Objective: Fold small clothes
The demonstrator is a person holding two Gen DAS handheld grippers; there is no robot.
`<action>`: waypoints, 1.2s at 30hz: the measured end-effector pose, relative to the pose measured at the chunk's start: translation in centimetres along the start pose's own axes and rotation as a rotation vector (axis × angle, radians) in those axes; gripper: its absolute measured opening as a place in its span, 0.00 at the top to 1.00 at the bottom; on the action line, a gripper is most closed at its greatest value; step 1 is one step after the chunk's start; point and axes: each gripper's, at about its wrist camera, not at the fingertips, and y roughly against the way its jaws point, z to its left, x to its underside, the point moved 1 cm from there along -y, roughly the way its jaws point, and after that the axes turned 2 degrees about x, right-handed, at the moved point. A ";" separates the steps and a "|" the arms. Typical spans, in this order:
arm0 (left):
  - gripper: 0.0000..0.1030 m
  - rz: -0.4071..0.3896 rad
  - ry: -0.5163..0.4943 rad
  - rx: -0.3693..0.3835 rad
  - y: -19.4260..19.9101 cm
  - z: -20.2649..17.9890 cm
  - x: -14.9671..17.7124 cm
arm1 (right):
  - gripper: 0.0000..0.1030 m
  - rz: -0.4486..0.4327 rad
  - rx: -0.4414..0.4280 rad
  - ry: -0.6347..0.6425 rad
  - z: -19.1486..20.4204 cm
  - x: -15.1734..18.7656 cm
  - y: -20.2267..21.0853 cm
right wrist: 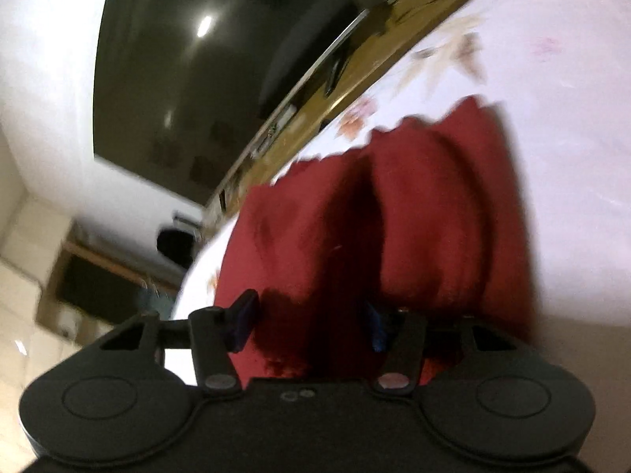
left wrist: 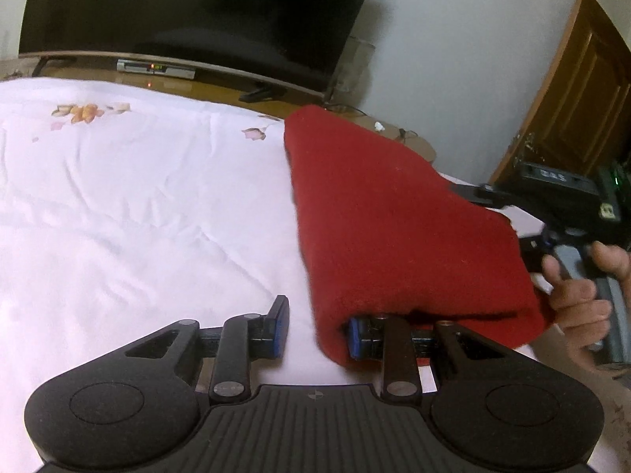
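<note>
A small red garment (left wrist: 394,216) lies folded on the pale pink bedsheet (left wrist: 118,197). My left gripper (left wrist: 315,329) is open; the cloth's near corner drapes over its right finger (left wrist: 357,335), while the left finger (left wrist: 278,327) is bare above the sheet. In the right wrist view the red garment (right wrist: 394,216) fills the middle, blurred. My right gripper (right wrist: 311,325) is open, with cloth lying between and over the fingers. The right gripper body (left wrist: 568,197) and the hand holding it show at the right of the left wrist view.
A large dark TV (left wrist: 189,12) stands on a wooden stand (left wrist: 221,90) beyond the bed's far edge, with a set-top box (left wrist: 155,69) under it. A wooden door (left wrist: 572,98) is at the right. The sheet has flower prints (left wrist: 84,112).
</note>
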 end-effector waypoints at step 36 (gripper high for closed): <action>0.70 -0.030 -0.103 0.091 5.1 0.3 -1.7 | 0.71 -0.120 0.176 0.121 -1.1 3.3 6.0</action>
